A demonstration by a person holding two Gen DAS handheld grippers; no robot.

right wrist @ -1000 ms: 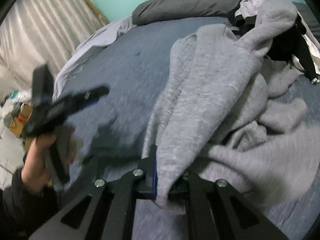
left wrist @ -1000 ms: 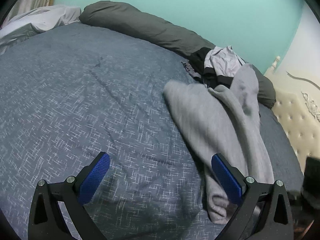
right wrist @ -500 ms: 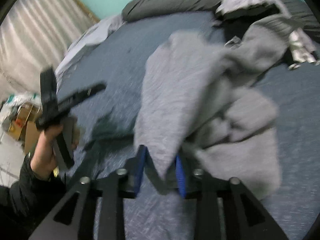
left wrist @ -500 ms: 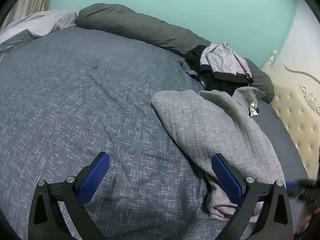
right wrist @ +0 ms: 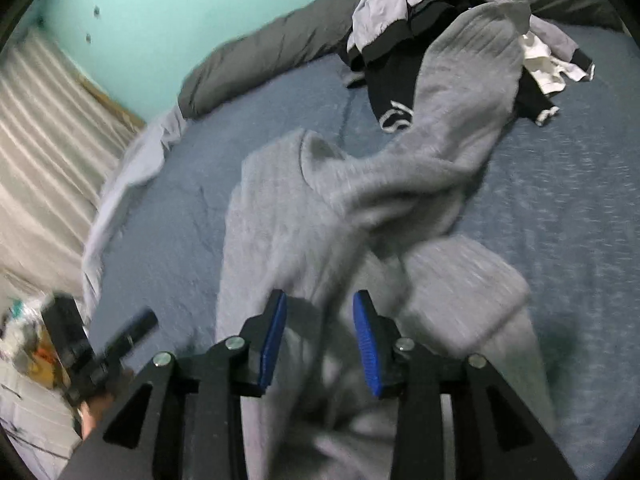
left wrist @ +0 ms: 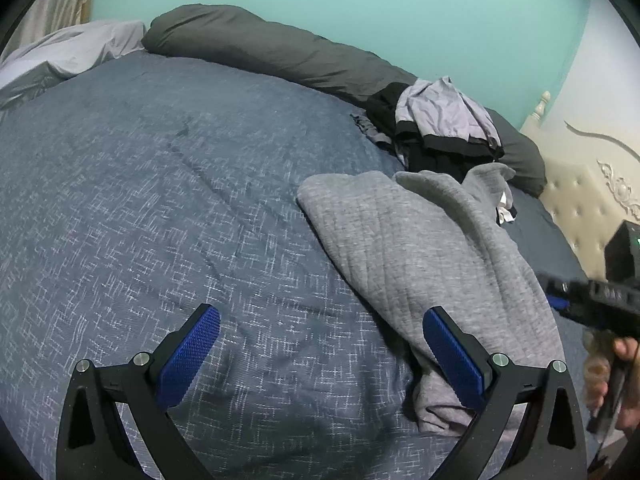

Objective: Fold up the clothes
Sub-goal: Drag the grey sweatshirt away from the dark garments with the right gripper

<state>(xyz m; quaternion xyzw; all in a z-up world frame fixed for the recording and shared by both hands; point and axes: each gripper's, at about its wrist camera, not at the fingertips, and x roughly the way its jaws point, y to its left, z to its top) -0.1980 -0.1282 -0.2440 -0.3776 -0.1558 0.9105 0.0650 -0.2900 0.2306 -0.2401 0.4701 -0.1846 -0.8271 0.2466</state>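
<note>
Right gripper (right wrist: 320, 340) fingers just been opening, letting go of grey knitted sweatshirt (right wrist: 320, 216), now lying crumpled on blue bedspread (left wrist: 160, 200); fold not yet formed. Left gripper (left wrist: 320, 356) hovering wide, empty.

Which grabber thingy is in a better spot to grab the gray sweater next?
Probably the right hand-held gripper. Its jaws have just been opening, and the gray sweater lies loose directly between and beneath them. The left hand-held gripper hangs open mostly over bare blue bedspread, beside the sweater's edge.
</note>
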